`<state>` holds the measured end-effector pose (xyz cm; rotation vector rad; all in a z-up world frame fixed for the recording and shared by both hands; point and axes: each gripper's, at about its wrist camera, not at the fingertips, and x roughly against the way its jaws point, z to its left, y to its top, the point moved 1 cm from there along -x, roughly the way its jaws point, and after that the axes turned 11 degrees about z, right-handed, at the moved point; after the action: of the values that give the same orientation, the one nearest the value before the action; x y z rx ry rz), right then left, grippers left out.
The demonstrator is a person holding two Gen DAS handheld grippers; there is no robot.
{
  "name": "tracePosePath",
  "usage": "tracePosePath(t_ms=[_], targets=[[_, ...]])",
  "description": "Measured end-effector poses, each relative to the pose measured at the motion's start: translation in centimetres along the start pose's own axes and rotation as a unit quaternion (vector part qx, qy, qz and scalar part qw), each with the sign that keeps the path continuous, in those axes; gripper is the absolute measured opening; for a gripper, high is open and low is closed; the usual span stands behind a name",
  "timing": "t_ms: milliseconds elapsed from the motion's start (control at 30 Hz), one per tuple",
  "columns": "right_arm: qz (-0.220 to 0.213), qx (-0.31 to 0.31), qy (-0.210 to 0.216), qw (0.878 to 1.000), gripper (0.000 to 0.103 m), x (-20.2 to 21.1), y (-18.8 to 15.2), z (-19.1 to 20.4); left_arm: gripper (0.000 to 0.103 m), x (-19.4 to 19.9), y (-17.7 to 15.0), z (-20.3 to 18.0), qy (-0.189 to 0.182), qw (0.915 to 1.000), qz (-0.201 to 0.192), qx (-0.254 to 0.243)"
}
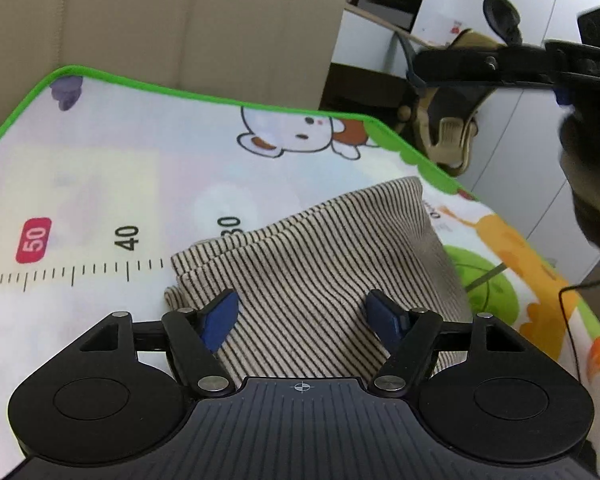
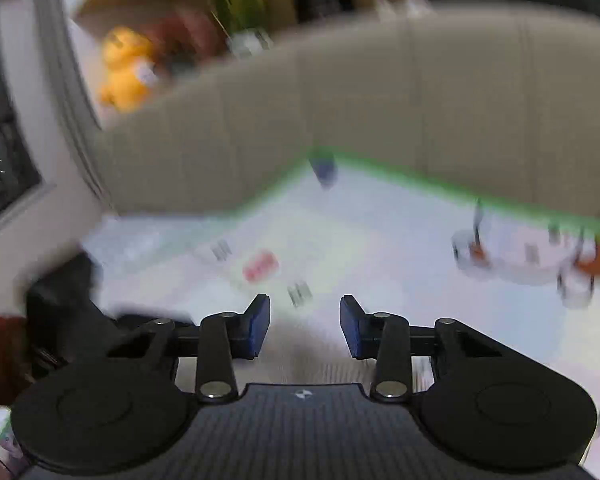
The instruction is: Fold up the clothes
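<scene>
Striped garment (image 1: 312,276) folded on the play mat (image 1: 140,184), near its green border.
Left gripper (image 1: 302,314) released, fingers spread directly above the garment. Right gripper (image 2: 304,326) released, above the mat; view blurred.

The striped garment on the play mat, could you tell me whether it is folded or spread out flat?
Folded: the striped garment lies as a compact bundle with layered edges at its left corner, on the play mat.

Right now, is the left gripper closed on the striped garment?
No, the left gripper is open, its blue pads spread apart over the striped garment.
</scene>
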<state>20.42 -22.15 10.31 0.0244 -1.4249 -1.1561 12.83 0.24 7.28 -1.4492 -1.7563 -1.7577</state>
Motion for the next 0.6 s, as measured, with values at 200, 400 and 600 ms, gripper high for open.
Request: tracePosePath(t_ms=[200, 400, 600], targets=[[0.059, -0.015, -0.041, 0.997, 0.040, -6.0, -2.7, -1.9, 0.078, -0.5, 0.6, 0.1, 0.004, 0.9999, 0.013, -0.004], [0.059, -0.009, -0.049, 0.997, 0.043, -5.9, -2.9, -1.2, 0.078, -0.3, 0.6, 0.0, 0.012, 0.9997, 0.019, -0.007], [0.056, -0.014, -0.050, 0.997, 0.043, -5.9, -3.0, -1.5, 0.080, 0.1, 0.7, -0.1, 0.013, 0.9997, 0.011, -0.016]])
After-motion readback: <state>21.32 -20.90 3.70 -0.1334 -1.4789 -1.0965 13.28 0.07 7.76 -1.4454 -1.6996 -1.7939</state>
